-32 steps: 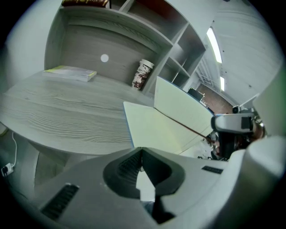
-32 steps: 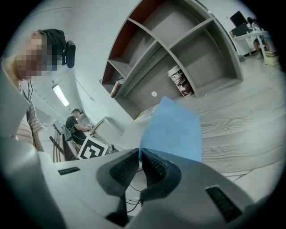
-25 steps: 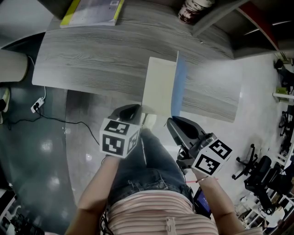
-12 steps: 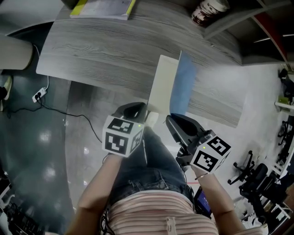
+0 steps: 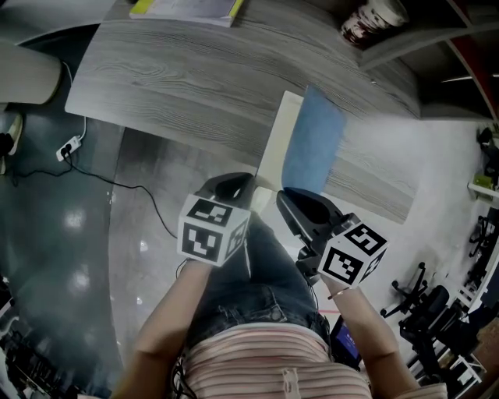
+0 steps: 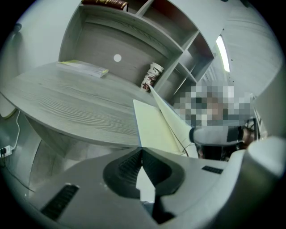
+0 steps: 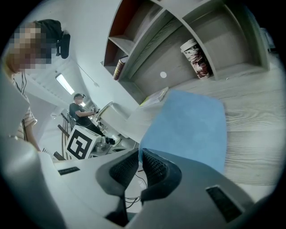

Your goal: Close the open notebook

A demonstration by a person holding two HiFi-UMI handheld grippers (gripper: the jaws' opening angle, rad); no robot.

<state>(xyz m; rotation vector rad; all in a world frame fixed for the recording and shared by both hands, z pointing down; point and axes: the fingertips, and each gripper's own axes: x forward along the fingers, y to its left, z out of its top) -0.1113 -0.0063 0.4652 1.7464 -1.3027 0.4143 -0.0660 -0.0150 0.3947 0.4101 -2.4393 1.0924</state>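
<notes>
The notebook lies at the near edge of the grey desk point(image 5: 171, 78), its cream page point(image 5: 274, 148) facing up. Its blue cover point(image 5: 313, 150) leans over the right part of that page, outer side up. My right gripper point(image 5: 287, 195) is shut on the cover's near corner, which shows as a blue sheet point(image 7: 187, 125) running out from the pads of the right gripper point(image 7: 140, 154). My left gripper point(image 5: 238, 183) is shut on the near corner of the cream page point(image 6: 152, 123). In the left gripper view the left gripper point(image 6: 141, 150) has the raised cover point(image 6: 172, 117) to its right.
A paper cup point(image 5: 374, 19) stands in the shelf unit at the desk's back right. A yellow-edged book point(image 5: 187, 8) lies at the back left. A cable point(image 5: 117, 183) runs over the floor left of the desk, and an office chair point(image 5: 413, 292) stands at the right.
The blue cover, seen almost edge-on a second ago, now shows its broad blue face and leans lower over the cream page. My right gripper came down with it. The left gripper kept still.
</notes>
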